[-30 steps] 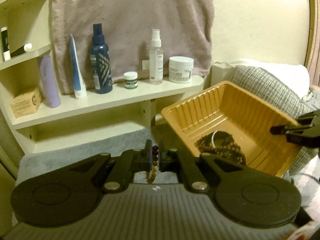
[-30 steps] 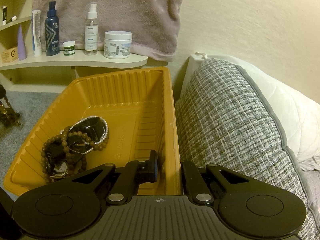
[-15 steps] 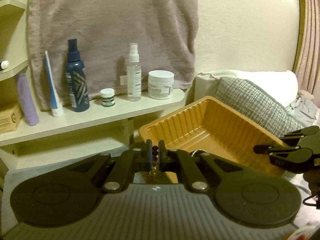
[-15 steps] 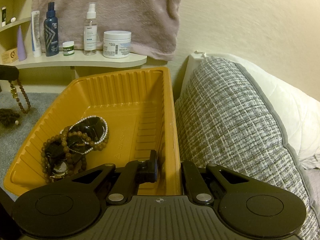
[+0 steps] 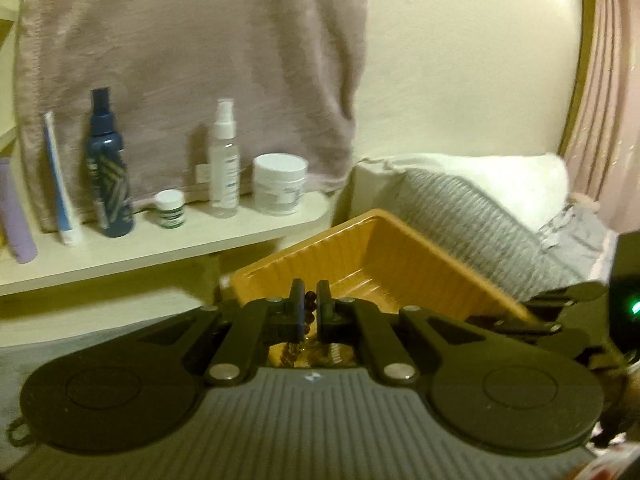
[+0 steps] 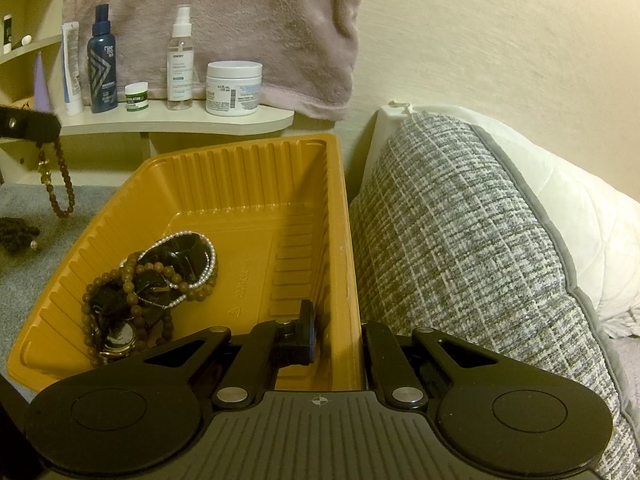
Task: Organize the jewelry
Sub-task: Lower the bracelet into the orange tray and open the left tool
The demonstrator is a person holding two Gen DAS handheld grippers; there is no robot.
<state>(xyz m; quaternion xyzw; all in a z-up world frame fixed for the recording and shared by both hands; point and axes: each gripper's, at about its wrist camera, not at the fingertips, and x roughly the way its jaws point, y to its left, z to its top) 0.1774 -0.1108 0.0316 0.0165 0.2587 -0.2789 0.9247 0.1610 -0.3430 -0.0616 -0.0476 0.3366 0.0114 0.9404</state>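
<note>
My left gripper (image 5: 308,312) is pinched on a bead strand (image 5: 307,314), fingers nearly together with only the beads between them. From the right wrist view the strand (image 6: 60,184) hangs as a loop straight down from the left fingertips, long axis vertical, its low end just above the grey surface (image 6: 36,240) at about 9 o'clock from the tray (image 6: 344,216). A dark clump with a pale bead (image 6: 16,236) lies on that surface below the loop, apart from it. My right gripper (image 6: 336,328) clamps the tray's right wall: the left finger (image 6: 306,332) sits inside the tray, the other outside the wall, so the fingers are narrow on the thin plastic. The tray is orange and ribbed, its long axis running from 6 toward 12 o'clock in the right view. A jewelry pile (image 6: 148,284) of brown beads, a pearl string and dark pieces rests at the tray's 8 o'clock corner. A grey cushion (image 6: 460,240) presses at the tray's 3 o'clock side. The shelf (image 6: 180,124) with bottles stands at 11 o'clock.
</note>
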